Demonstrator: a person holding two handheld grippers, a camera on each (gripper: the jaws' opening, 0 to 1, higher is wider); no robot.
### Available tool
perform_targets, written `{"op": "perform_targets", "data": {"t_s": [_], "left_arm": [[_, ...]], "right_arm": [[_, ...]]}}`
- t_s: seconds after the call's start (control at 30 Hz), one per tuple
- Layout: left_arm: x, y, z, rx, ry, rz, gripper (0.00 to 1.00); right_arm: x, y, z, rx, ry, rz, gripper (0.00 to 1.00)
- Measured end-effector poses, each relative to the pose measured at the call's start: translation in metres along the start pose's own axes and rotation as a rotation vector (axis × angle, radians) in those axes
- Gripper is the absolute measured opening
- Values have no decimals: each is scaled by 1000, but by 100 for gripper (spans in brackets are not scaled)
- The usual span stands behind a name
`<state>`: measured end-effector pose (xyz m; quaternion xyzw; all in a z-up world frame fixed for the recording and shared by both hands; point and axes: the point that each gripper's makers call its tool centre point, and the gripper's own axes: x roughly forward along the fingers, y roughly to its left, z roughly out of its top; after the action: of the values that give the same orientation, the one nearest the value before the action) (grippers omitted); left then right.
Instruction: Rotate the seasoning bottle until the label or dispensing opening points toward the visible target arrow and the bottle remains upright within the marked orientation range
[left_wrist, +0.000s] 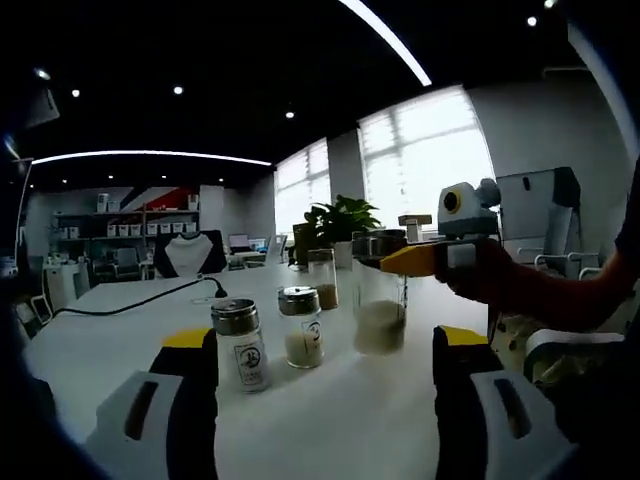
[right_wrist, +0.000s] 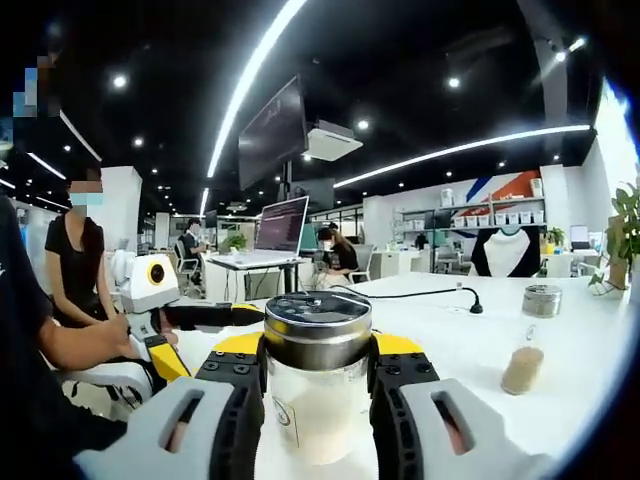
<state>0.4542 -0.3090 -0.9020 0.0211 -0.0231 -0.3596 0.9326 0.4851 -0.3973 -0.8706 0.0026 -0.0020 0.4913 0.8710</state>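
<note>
A long white table (left_wrist: 350, 420) with a smooth, faintly glossy top is seen in a large office lit by curved ceiling light strips. A black cable (left_wrist: 130, 303) is laid across the table's far part. Shelves with white boxes, a white bust form (left_wrist: 186, 252) and a leafy potted plant (left_wrist: 342, 222) beside bright windows are seen behind it in the left gripper view. In the right gripper view, desks with screens and seated people are seen further back, and a person in black stands at the left.

The seasoning bottle (right_wrist: 318, 385) is a clear glass cylinder with a ribbed, shiny metal cap, partly filled with a pale powder. It stands upright on the table and is pinched at the neck, just under the cap, between the black, bolted jaws of the right gripper (right_wrist: 318, 395). A small label is glimpsed low on its left side; its print cannot be read. In the left gripper view the same bottle (left_wrist: 380, 295) is seen at the right of a loose group, held by the yellow and white tool.

Three smaller shakers are seen near it: one with a printed label (left_wrist: 240, 345), one beside it (left_wrist: 301, 327), and a taller one behind (left_wrist: 323, 278).

The left gripper (left_wrist: 325, 385) is held spread wide, its black and yellow jaws closing on nothing.
</note>
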Motion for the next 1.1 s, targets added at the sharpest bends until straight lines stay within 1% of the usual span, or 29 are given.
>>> {"op": "perform_targets", "data": {"t_s": [0.07,0.17,0.23,0.37,0.57,0.83,0.93,1.0,1.03,1.1], "left_arm": [[-1,2,-3,0,21,4,99],[-2,7,-9,23,50,22,100],[-2,8,-12,29,64,24,100],[-3,9,-17,36,92,26,100],[-3,9,-18,46,98,29,100],[-3,10,-20,46,110,30,100],[-4,11,-20,42,106,32,100],[-4,12,-21,44,110,32,100],[-4,12,-21,45,113,33,100],[-4,12,-21,49,114,33,100]], "right_arm": [[-1,-10,-1,1,7,-16,37],[-1,-21,-3,-9,21,-32,37],[0,-27,-5,-31,30,-33,37],[3,-40,-9,-32,42,-30,37],[5,-59,-16,-27,55,-47,37],[7,-70,-27,-66,92,-50,37],[11,-72,-26,-59,98,-37,37],[13,-76,-27,-29,108,-24,37],[13,-78,-28,-16,113,-25,37],[14,-82,-28,-27,101,-35,37]]}}
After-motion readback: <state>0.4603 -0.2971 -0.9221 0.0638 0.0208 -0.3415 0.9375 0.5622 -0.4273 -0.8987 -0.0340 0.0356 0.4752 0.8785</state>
